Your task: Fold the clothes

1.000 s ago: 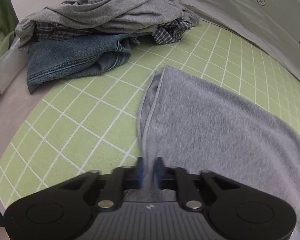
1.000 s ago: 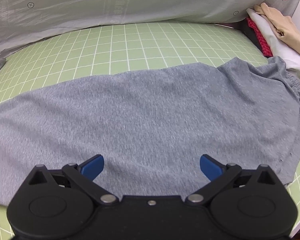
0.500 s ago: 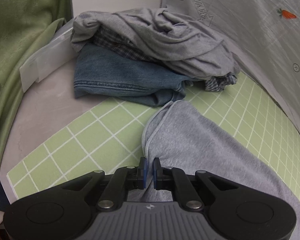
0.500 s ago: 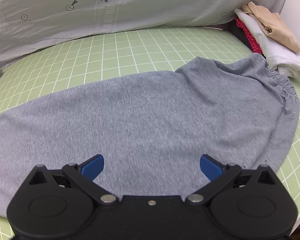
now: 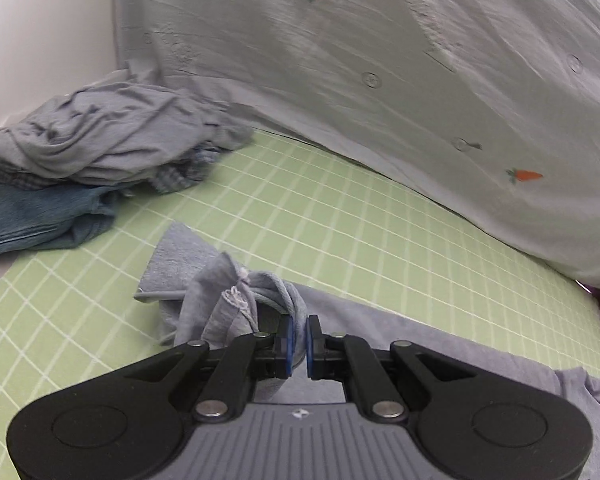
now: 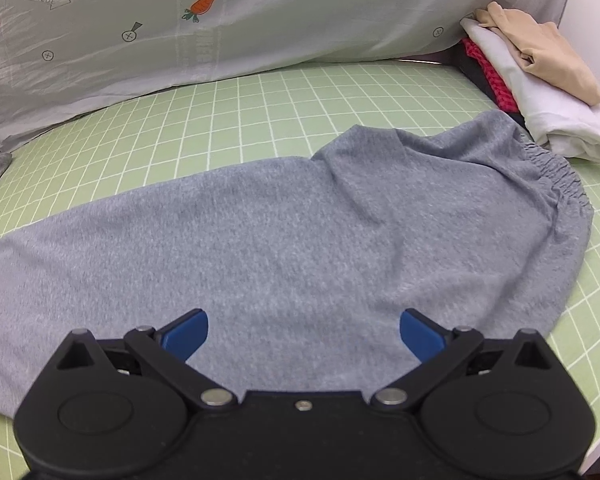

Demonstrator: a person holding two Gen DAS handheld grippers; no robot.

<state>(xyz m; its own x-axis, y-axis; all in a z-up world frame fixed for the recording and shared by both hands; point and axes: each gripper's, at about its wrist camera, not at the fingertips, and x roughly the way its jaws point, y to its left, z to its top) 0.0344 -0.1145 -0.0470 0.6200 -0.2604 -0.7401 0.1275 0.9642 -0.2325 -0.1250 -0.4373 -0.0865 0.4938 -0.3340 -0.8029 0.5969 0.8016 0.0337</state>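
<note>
Partly folded, judging by the layout: grey sweatpants (image 6: 280,248) spread lengthwise on the green grid mat (image 6: 228,120), hem end bunched and lifted, clenched in left tongs (image 5: 298,340). Right tongs (image 6: 303,330) released, hovering above. Unfolded heap (image 5: 92,148) waiting; folded stack (image 6: 540,92) beside waistband.

We see a green grid mat (image 6: 260,120) under everything and a pale carrot-print sheet (image 6: 260,20) draped behind it.

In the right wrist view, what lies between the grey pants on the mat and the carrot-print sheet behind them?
Only bare green grid mat: the strip between the grey pants and the carrot-print sheet holds nothing, as the right wrist view shows.
</note>
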